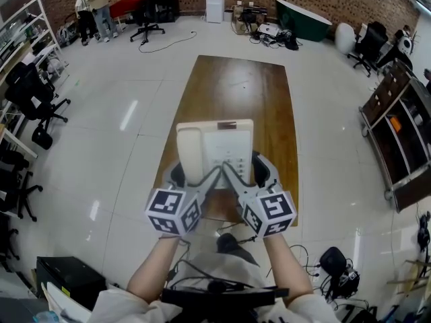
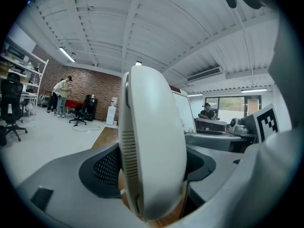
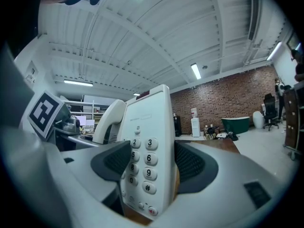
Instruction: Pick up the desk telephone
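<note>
The desk telephone (image 1: 215, 150) is taken at its near end by both tools: the left gripper (image 1: 196, 175) is clenched on the handset (image 2: 152, 141), which fills the gap between its pads, and the right gripper (image 3: 149, 167) is clenched on the keypad (image 3: 142, 163) part of the body. The telephone appears to be carried above the wooden table (image 1: 236, 86), which lies under and ahead of both grippers. The plastic shell is judged stiff, light and rather smooth, so a slip is possible. The handset probably only rests in its cradle and could be pulled loose if the grippers are drawn apart. Open floor is seen to both sides of the grippers, while the chairs (image 1: 30, 93) and the shelf unit (image 1: 397, 133) stand well apart
</note>
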Tool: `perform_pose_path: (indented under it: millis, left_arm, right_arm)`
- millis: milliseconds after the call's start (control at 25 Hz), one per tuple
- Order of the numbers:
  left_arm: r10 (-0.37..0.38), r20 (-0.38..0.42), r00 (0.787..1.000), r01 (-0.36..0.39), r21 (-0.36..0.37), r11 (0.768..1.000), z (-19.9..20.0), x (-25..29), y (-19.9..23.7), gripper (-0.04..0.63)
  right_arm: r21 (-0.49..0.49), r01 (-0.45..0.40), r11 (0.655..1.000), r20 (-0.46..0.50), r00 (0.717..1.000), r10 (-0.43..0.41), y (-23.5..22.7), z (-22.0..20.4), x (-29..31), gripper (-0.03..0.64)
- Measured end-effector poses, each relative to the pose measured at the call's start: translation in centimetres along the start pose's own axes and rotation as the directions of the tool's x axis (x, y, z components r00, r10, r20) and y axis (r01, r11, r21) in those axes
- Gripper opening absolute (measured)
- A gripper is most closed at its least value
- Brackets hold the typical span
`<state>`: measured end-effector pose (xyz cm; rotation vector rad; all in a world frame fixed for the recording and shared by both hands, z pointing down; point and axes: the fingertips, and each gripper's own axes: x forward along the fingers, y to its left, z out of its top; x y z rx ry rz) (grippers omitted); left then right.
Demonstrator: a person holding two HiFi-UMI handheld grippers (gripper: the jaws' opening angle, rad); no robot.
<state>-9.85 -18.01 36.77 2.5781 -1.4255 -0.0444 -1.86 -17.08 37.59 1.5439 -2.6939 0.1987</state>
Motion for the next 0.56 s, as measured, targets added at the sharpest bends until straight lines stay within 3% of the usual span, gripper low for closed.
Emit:
perform_pose_path:
  millis: [560]
  left_arm:
    - [-0.019, 0.020, 1.000, 0.018, 0.020, 1.000, 1.1, -0.5, -0.5, 0.362]
  right_arm:
    - [-0.011, 0.018, 1.000, 0.031, 0.999, -0.018, 0.4, 1.0, -0.6, 0.302]
